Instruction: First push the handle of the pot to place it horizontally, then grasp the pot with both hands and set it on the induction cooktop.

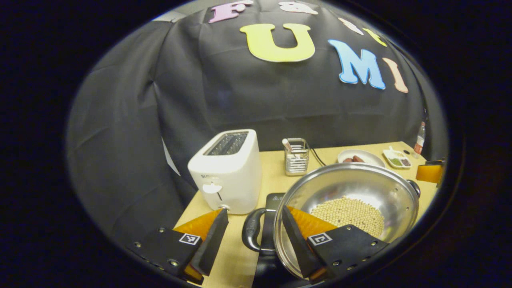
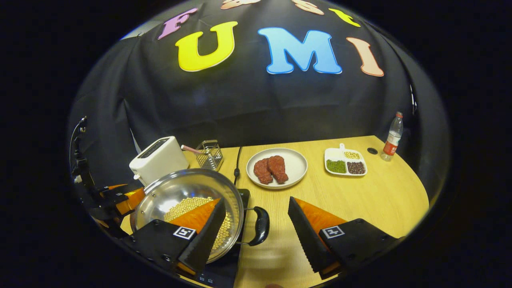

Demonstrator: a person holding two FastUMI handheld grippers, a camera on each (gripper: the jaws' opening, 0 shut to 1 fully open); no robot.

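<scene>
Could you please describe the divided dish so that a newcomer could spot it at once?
On the light wooden table, look right of the round white plate of red meat. The small white compartment tray sits there, alone in holding separate green, dark and pale beans.

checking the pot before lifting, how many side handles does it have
2. One handle is on the pot's near-left side, between the left claw's open fingers; the other handle is on its right side, between the right claw's fingers.
</scene>
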